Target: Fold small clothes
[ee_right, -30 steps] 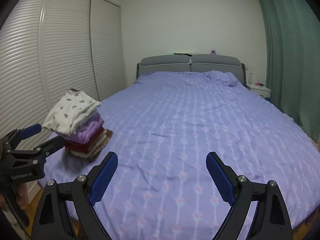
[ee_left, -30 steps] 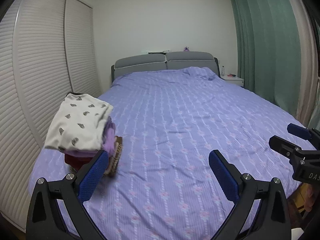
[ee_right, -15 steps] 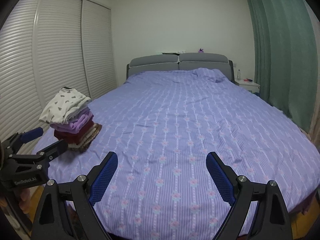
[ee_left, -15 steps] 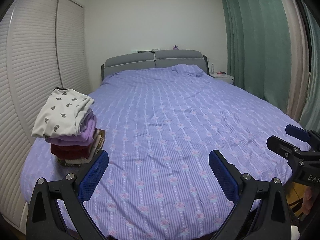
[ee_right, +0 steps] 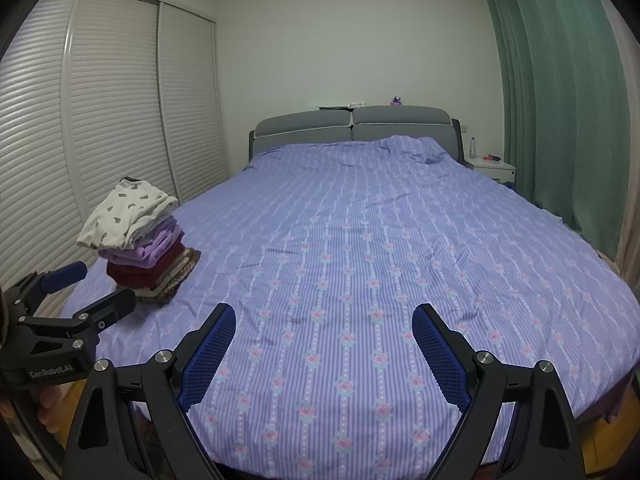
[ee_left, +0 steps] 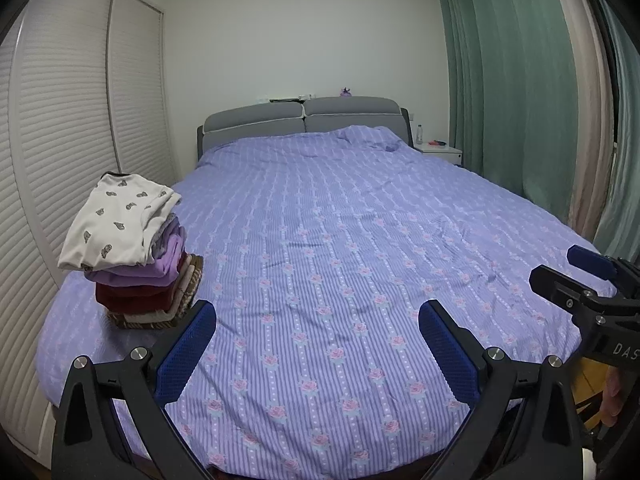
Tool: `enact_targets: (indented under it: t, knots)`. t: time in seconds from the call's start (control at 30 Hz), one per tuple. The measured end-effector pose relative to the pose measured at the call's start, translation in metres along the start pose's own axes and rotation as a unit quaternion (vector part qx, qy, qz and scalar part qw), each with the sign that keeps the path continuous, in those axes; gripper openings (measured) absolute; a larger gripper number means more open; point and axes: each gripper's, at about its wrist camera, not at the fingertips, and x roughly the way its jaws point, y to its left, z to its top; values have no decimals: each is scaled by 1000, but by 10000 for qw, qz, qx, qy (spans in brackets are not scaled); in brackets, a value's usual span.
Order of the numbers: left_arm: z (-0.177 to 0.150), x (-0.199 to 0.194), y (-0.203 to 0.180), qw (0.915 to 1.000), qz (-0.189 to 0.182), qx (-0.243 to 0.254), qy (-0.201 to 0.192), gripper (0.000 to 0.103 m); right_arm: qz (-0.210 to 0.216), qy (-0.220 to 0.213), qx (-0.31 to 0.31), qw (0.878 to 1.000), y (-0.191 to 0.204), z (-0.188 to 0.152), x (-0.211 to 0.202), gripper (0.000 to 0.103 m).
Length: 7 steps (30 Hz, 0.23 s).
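Presently no garment held: left gripper (ee_left: 316,340) and right gripper (ee_right: 323,340) jaws spread wide, nothing between. Folded clothes stack (ee_left: 134,248) set on bed (ee_left: 360,248), near-left corner. Folding apparently complete; unfolded items, if any, out of view. Next move: locate further garment.

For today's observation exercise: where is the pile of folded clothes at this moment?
In both wrist views the pile of folded clothes sits on the left side of the bed, near its foot corner, beside the louvred wardrobe doors.
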Motion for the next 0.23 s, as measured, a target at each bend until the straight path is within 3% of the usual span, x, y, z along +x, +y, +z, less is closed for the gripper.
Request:
enact_targets:
  t: [0.23]
  knots:
    - [0, 0, 4, 10000, 18, -64, 21, 103, 24, 31, 9, 10000, -1, -2, 1, 91]
